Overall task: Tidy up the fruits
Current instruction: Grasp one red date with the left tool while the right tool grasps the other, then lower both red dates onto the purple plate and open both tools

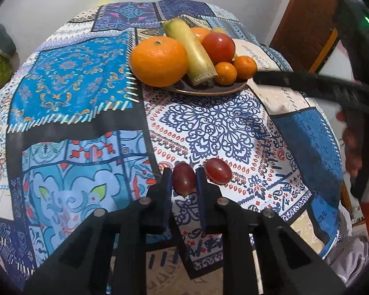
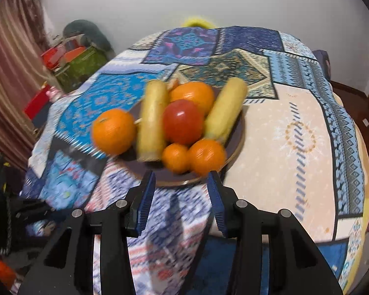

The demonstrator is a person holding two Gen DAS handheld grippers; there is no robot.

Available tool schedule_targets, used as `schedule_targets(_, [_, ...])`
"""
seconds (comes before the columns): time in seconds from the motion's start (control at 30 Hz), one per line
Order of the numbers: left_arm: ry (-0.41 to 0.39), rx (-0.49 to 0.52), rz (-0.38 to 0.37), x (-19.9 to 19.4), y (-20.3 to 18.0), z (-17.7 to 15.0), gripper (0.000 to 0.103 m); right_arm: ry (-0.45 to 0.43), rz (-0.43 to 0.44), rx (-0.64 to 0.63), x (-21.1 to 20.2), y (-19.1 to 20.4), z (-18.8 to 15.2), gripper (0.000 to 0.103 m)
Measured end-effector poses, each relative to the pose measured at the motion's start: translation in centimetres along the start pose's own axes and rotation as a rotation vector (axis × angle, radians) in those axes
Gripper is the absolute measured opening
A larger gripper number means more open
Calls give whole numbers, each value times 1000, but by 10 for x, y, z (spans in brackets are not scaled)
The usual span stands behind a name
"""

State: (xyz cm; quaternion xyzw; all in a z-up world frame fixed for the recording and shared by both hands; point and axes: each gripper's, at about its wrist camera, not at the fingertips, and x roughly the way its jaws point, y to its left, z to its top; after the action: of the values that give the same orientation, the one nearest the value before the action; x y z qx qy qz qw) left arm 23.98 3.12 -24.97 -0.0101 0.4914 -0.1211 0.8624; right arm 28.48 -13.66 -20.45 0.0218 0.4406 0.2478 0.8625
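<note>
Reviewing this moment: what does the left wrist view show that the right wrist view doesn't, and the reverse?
Only the left wrist view: two red grapes on the tablecloth, the held grape gripped by the left gripper, the second grape loose beside it; also the right gripper reaching in near the plate.
Only the right wrist view: a second banana at the plate's right, and the right gripper's open, empty jaws.
Both: the plate with the oranges, red apple and one banana.

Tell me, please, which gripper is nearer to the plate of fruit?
Right. The right gripper hangs open just before the plate rim; the left gripper is farther back on the cloth, shut on a red grape.
</note>
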Motion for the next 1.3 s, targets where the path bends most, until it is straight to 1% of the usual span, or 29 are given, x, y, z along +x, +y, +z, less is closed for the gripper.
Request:
schedule_targets(0.2, [-39, -19, 17, -25, 5, -6, 18, 28, 51, -81, -6, 40, -23, 40])
schedule_targets(0.33, [-55, -27, 28, -38, 9, -13, 18, 62, 90, -89, 4, 56, -33, 40])
schedule_targets(0.4, [-59, -31, 31, -43, 11, -17, 18, 95, 110, -100, 13, 64, -37, 40])
schedule_targets(0.5, [-58, -43, 33, -46, 16, -20, 18, 129, 116, -128, 24, 76, -45, 39])
schedule_targets(0.57, [-58, -49, 35, -47, 17, -22, 18, 152, 117, -137, 31, 80, -49, 35])
schedule_targets(0.63, [-57, -51, 36, -47, 18, -22, 18, 173, 121, -138, 38, 83, -52, 25])
schedule_targets(0.67, [-57, -54, 36, -46, 18, -22, 18, 176, 121, -144, 41, 83, -52, 21])
schedule_targets(0.7, [-56, -56, 37, -46, 18, -21, 18, 171, 109, -152, 42, 83, -53, 18])
schedule_targets(0.9, [-61, -54, 36, -43, 14, -12, 18, 147, 117, -148, 35, 77, -50, 18])
schedule_targets(1.03, [-80, -41, 35, -42, 8, 3, 18, 94, 101, -129, 19, 66, -40, 18])
schedule_targets(1.3, [-141, -8, 40, -44, -4, 45, 19, -33, 61, -84, -18, 30, -7, 18])
